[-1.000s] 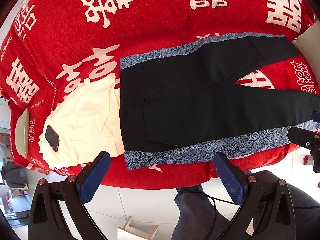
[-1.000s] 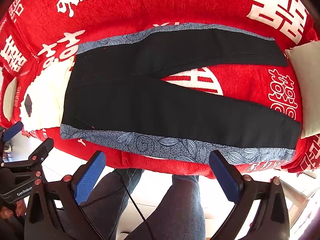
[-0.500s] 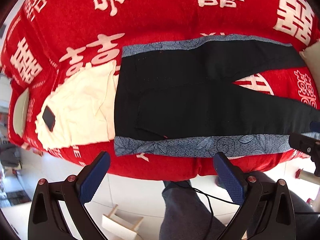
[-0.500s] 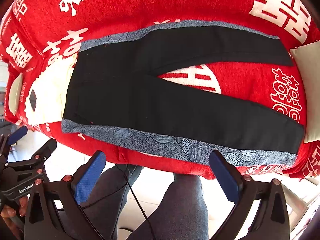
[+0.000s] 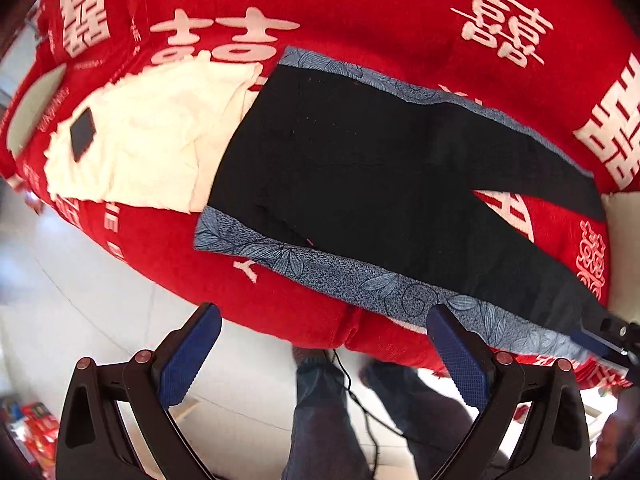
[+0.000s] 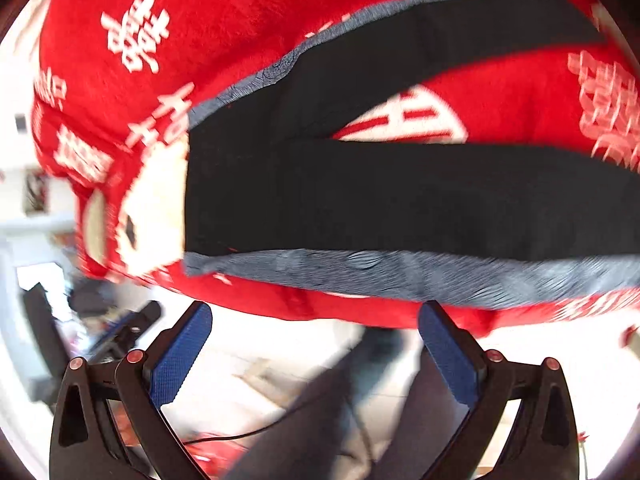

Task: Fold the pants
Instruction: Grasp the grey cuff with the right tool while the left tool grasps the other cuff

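Black pants (image 5: 360,168) with blue-grey leaf-patterned side stripes lie flat on a red blanket (image 5: 380,12), waist to the left, legs spread apart to the right. My left gripper (image 5: 326,344) hangs open above the floor, just short of the near stripe (image 5: 360,280). The right gripper's tip (image 5: 608,336) shows at the right edge of the left wrist view, near the lower leg. In the blurred right wrist view the pants (image 6: 380,196) fill the middle, and my right gripper (image 6: 314,340) is open, empty, below the bed's edge.
A cream cloth (image 5: 152,140) with a dark phone (image 5: 82,134) on it lies left of the waistband. A pale pillow (image 5: 624,248) sits at the right. A person's legs (image 5: 328,416) in jeans stand on the tiled floor (image 5: 80,300) beside the bed, with a cable trailing.
Both cameras have swung: the pants now appear tilted in the left wrist view. The right wrist view has shifted toward the waist end and gone blurred. Both grippers stay open.
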